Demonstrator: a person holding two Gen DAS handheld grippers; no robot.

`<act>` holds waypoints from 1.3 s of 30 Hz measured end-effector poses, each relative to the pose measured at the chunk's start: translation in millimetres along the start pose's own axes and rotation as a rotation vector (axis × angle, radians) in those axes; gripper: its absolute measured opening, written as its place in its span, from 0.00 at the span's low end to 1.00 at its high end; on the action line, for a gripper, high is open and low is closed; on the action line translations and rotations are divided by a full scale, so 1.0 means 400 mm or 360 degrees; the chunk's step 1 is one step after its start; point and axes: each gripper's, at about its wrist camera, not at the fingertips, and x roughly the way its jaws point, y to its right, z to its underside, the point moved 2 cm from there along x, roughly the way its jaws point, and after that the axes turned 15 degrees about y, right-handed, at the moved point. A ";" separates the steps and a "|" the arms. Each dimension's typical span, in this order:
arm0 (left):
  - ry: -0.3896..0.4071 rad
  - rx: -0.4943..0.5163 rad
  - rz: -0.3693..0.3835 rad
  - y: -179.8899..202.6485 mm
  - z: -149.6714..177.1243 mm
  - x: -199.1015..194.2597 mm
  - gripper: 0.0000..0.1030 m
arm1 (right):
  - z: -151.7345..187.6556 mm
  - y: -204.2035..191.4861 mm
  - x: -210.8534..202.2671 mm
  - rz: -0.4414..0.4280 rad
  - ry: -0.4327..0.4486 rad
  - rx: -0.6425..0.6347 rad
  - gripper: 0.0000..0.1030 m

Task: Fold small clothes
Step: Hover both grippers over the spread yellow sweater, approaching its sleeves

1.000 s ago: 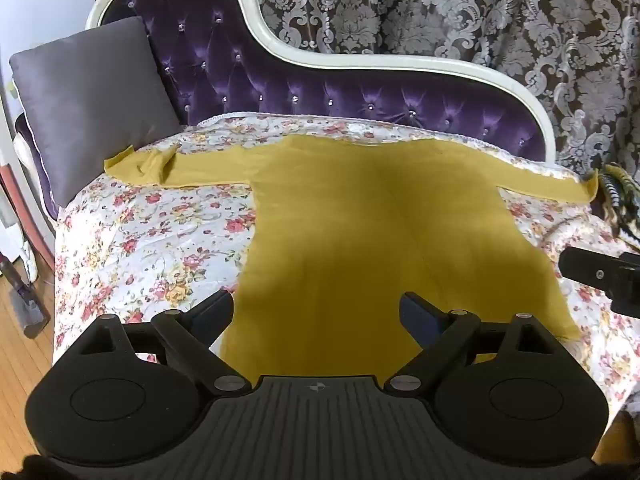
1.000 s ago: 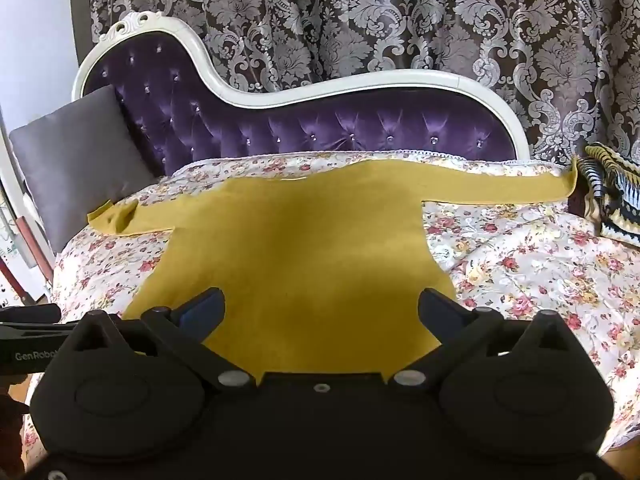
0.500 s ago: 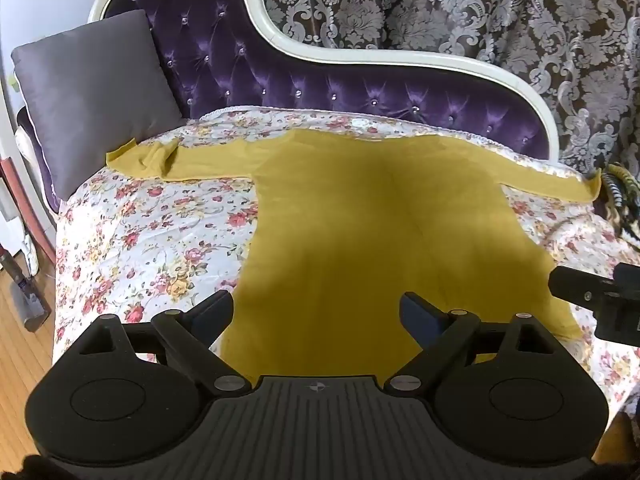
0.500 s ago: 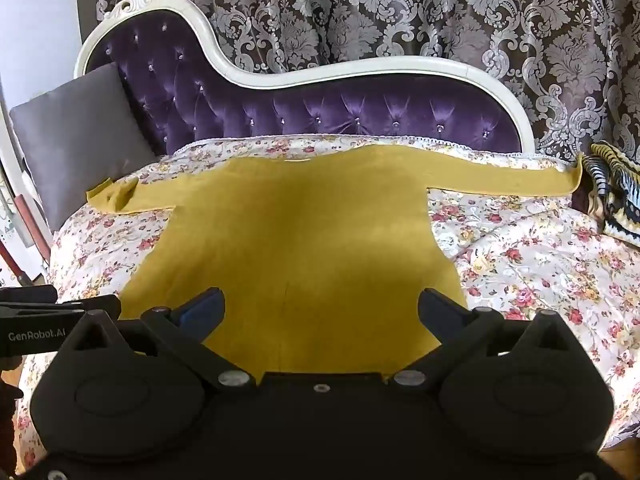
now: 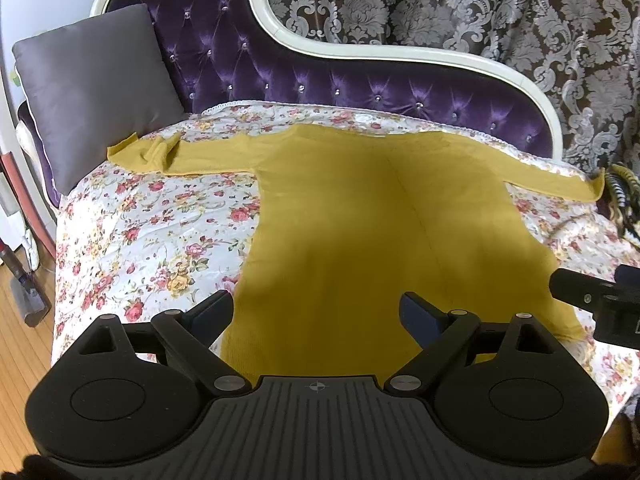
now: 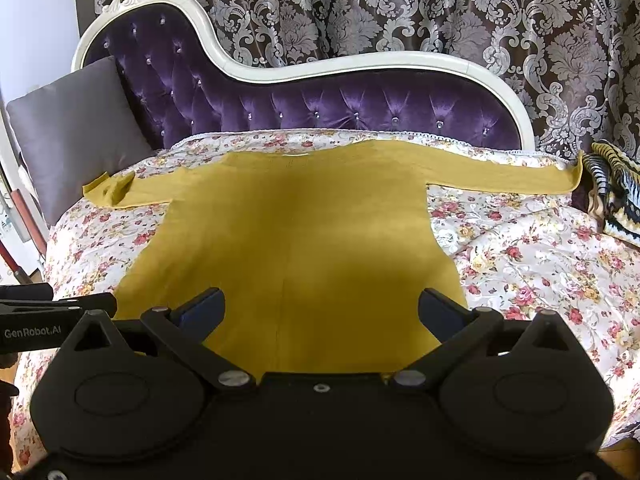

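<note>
the left gripper [image 5: 316, 312] is released, its two dark fingers spread wide apart with nothing between them, and it hovers over the near hem of the mustard yellow top [image 5: 384, 240], toward the hem's left corner. the right gripper [image 6: 322, 310] is likewise released and holds nothing; it hovers over the same near hem, toward the right corner. each gripper shows at the edge of the other's view: the right gripper body sits just beside the top's right hem corner in the left wrist view, and the left gripper body, lettered "genrobot.ai", sits just beside the top's left hem corner in the right wrist view. the mustard yellow top lies flat and face down or face up (cannot tell which) on the floral bedspread [image 5: 160, 232], its neckline at the far side and its hem at the near side. both long sleeves extend straight out from the top; the left sleeve cuff [image 5: 144, 154] is bunched and partly turned over, the right sleeve [image 6: 520, 178] lies flat. beyond the top's neckline stands the purple tufted backrest [image 6: 320, 112] with a white frame. a grey cushion [image 5: 92, 92] leans just beyond the left cuff. a striped knit textile [image 6: 612, 184] lies just beyond the right cuff. a patterned curtain [image 6: 400, 8] hangs behind the backrest.
</note>
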 end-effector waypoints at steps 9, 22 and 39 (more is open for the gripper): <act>-0.0008 -0.0005 -0.0010 -0.002 0.004 0.004 0.88 | 0.005 -0.002 0.006 0.0006 -0.0012 -0.0001 0.99; -0.0025 -0.0013 -0.0030 -0.009 0.005 0.008 0.88 | 0.006 -0.005 0.012 0.0008 -0.0020 -0.0005 0.99; -0.0071 -0.0019 -0.0047 -0.017 0.007 0.022 0.88 | 0.015 -0.009 0.030 0.0000 -0.0053 0.0000 0.99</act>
